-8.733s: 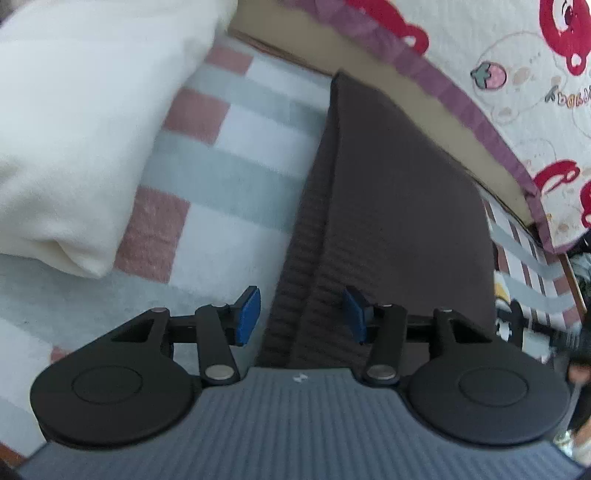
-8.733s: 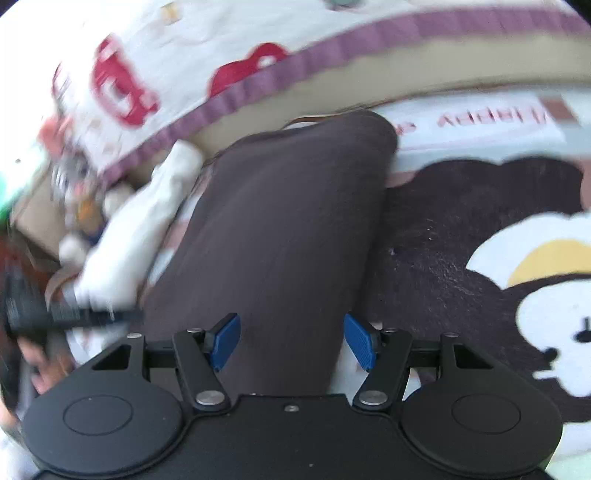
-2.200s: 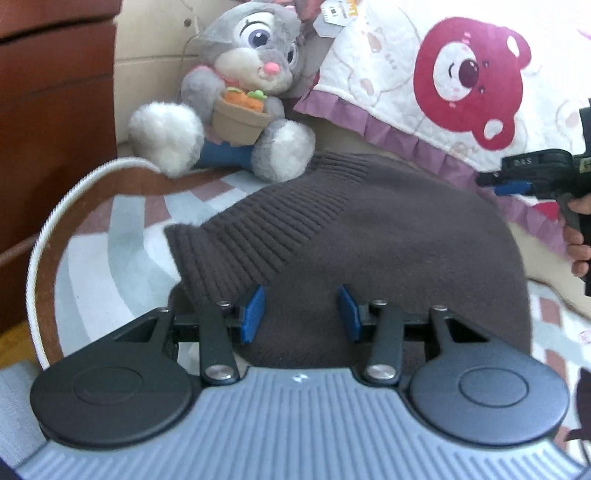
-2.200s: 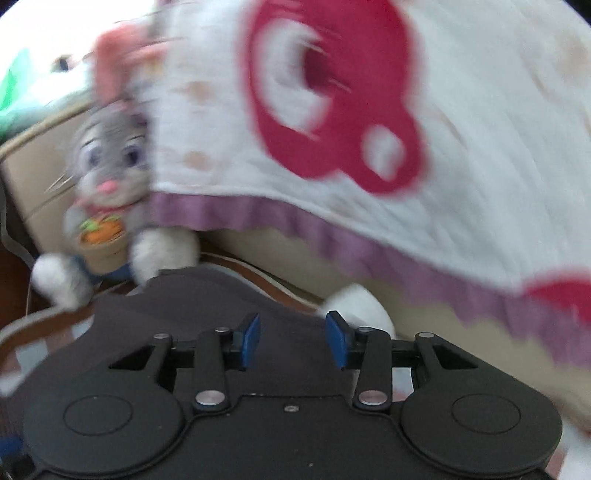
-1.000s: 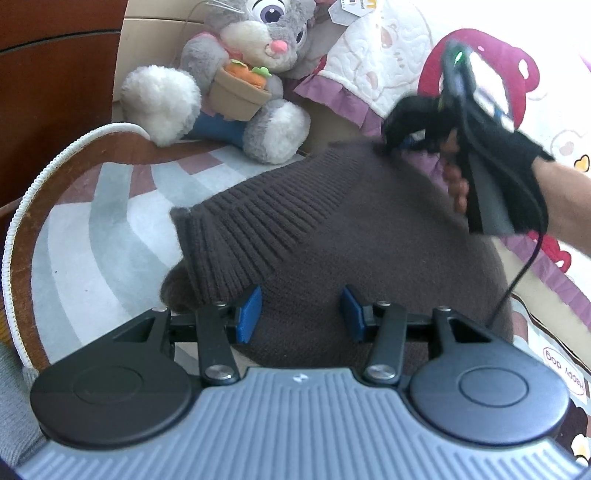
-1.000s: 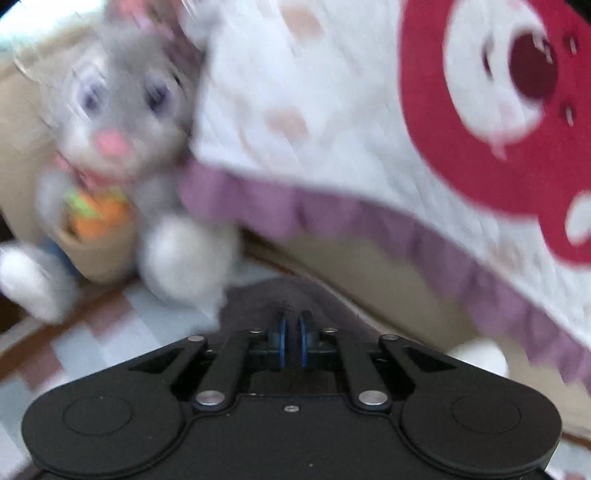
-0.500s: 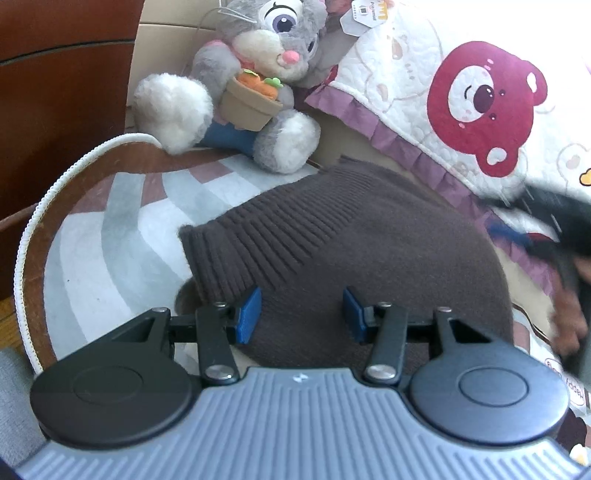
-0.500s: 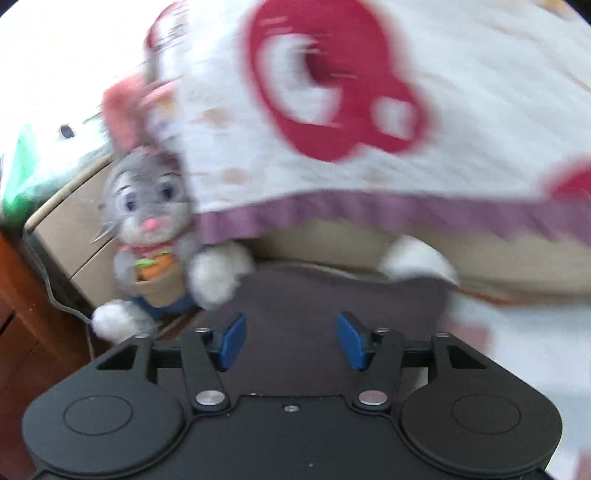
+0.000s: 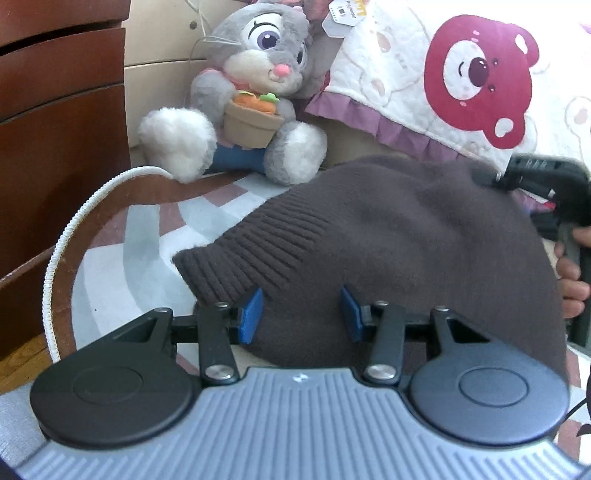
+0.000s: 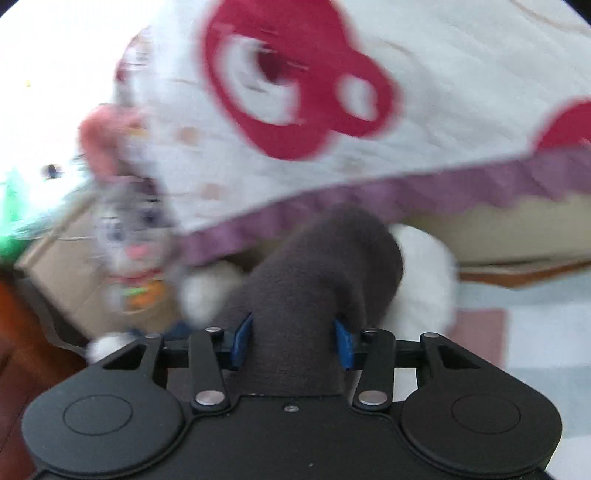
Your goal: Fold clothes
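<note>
Left tool (image 9: 302, 314) clamped on a thick fold of the brown knit sweater (image 9: 406, 229), jaws closing, blue pads pressed into the cloth on both sides. A small pale emblem on the tool's grey ribbed body, no words on it.

Right tool (image 10: 291, 338) closing on a bunched end of the same sweater, cloth filling the gap between its pads. Seen from the left wrist at the sweater's far right corner, with a bare hand (image 9: 572, 273) around its handle.

Sweater spread over the striped rug (image 9: 122, 266), long axis running left to right between the two tools, ribbed edge pointing left.

Just beyond it, a grey plush rabbit (image 9: 255, 92) hugging a pot of carrots. Hang tag (image 9: 343, 14) by its ear, print too small to read. To the right, a white quilt (image 9: 476, 74) with a red bear face and purple frill. At left, a white cord (image 9: 74, 221) curving past dark wooden drawers (image 9: 55, 110). Right wrist view blurred.
</note>
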Demonstrator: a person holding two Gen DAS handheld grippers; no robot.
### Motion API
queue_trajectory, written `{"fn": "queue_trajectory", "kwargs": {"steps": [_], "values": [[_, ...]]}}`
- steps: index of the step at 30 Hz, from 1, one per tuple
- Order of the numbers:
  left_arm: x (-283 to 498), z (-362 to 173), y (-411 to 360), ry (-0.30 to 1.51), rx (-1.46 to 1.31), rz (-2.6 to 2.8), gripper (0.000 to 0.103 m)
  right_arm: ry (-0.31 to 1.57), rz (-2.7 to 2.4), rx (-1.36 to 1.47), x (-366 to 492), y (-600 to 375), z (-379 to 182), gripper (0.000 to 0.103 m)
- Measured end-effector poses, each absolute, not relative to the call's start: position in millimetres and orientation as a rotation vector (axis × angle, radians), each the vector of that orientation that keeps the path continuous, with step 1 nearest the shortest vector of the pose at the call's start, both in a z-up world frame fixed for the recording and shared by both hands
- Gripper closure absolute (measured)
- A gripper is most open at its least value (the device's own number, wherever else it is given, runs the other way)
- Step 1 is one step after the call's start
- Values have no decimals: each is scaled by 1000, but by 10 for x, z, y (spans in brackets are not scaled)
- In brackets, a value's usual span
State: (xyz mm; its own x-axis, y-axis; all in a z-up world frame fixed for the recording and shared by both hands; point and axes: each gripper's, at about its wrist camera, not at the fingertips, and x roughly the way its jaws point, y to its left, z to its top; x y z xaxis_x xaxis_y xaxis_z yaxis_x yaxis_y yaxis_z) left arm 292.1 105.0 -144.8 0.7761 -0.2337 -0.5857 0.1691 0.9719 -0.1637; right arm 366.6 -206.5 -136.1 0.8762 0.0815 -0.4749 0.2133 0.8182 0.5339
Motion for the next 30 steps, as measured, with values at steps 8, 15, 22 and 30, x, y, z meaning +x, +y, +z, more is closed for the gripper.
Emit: {"fn": "queue_trajectory", "kwargs": {"steps": [8, 15, 22, 30], "values": [[2946, -1464, 1060, 661, -147, -208, 57, 549, -149, 721, 3045, -2060, -1510, 35], [2807, -1370, 861, 675, -92, -178, 47, 565, -4, 535, 2395, -1153, -1503, 44], [2615, -1263, 661, 713, -76, -163, 31, 604, 77, 464, 2157, -1175, -1438, 63], [2057, -1064, 298, 609, -1, -58, 15, 587, 159, 399, 1708, -1491, -1244, 60]]}}
